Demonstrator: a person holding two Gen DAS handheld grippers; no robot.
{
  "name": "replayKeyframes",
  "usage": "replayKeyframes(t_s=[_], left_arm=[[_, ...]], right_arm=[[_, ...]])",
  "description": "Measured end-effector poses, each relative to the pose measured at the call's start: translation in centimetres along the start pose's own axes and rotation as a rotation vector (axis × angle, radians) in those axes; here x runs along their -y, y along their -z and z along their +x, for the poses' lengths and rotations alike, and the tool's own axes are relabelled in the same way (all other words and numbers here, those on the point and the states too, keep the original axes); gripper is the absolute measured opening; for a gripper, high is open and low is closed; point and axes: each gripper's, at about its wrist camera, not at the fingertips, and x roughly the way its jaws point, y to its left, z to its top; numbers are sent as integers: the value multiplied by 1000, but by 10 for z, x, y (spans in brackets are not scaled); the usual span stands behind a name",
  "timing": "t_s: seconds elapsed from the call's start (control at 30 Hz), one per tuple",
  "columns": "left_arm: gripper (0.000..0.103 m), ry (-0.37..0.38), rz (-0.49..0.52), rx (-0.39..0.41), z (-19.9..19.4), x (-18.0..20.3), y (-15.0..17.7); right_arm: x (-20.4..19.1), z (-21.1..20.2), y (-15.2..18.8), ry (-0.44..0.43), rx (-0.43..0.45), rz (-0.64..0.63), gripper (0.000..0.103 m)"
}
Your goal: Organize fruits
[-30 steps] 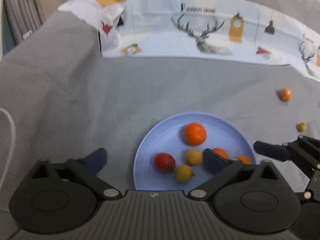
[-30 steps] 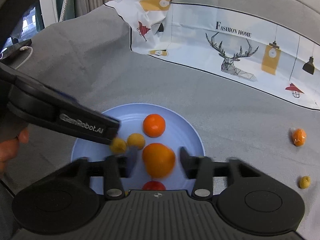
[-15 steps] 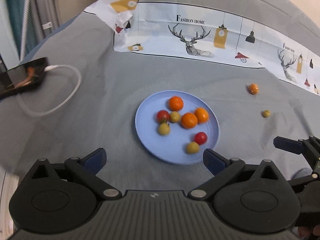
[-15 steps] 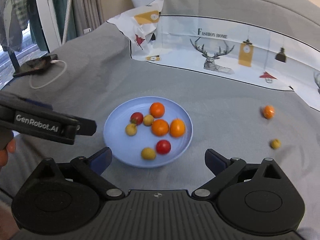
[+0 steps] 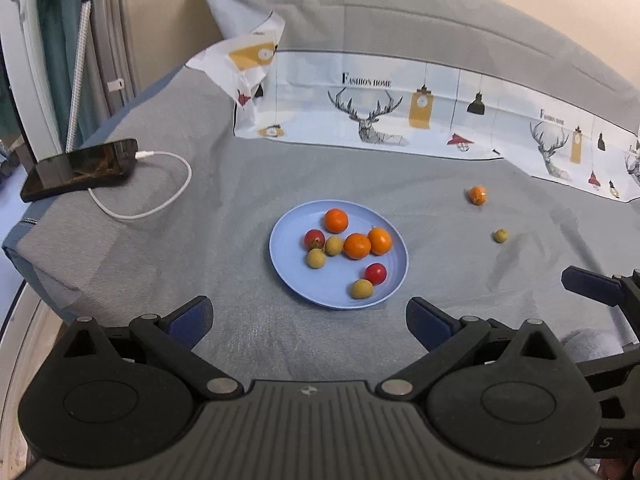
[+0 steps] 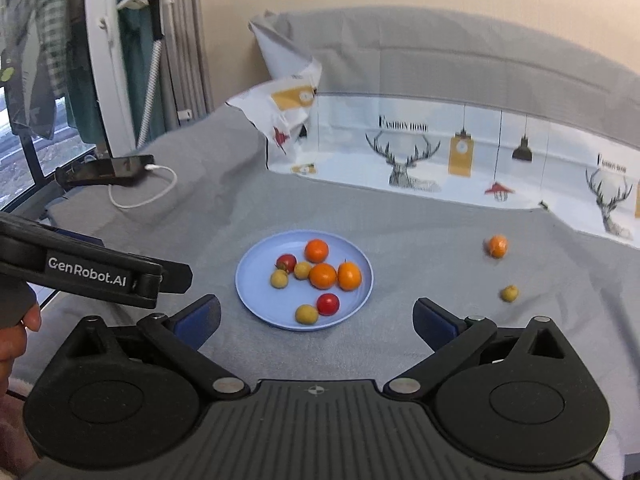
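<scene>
Near the middle of the grey-covered bed (image 5: 168, 184) sits a blue plate (image 5: 288, 276) with eight small fruits on it: three oranges (image 5: 357, 246), two red ones (image 5: 376, 273) and three yellow-green ones (image 5: 362, 289). Two fruits lie loose on the cover, well apart from the plate toward the right edge: an orange one (image 5: 477, 195) just short of the printed cloth (image 5: 400, 120) along the far edge, and a yellow-green one (image 5: 500, 235) nearer the cameras. The left hand-held gripper (image 5: 308, 320) is released, jaws wide with nothing between them. The right hand-held gripper (image 6: 316, 320) is likewise empty, its jaws opening to full spread, pads clear of every fruit. Both hang above the near side of the plate. The loose fruits look light, round and smooth, so I judge they will roll on the soft cover if nudged; best taken across the widest part with a gentle squeeze, since the red ones and the thin-skinned oranges would likely bruise. The loose orange fruit is blurred, and its skin cannot be made out. A phone (image 5: 80, 170) on its white cable (image 5: 160, 200) lies at the far left corner. Part of a hand (image 6: 16, 336) shows cut off at the left border of the right view.
</scene>
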Motion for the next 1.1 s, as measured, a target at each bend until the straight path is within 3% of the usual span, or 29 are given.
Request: replayKeyframes(t_s=[0.5, 1.1], left_arm=[[103, 2, 35, 104, -47, 12, 7], [103, 3, 30, 120, -52, 11, 7]], right_arm=[[-3, -44, 6, 22, 114, -3, 102], [-9, -54, 7, 35, 140, -15, 102]])
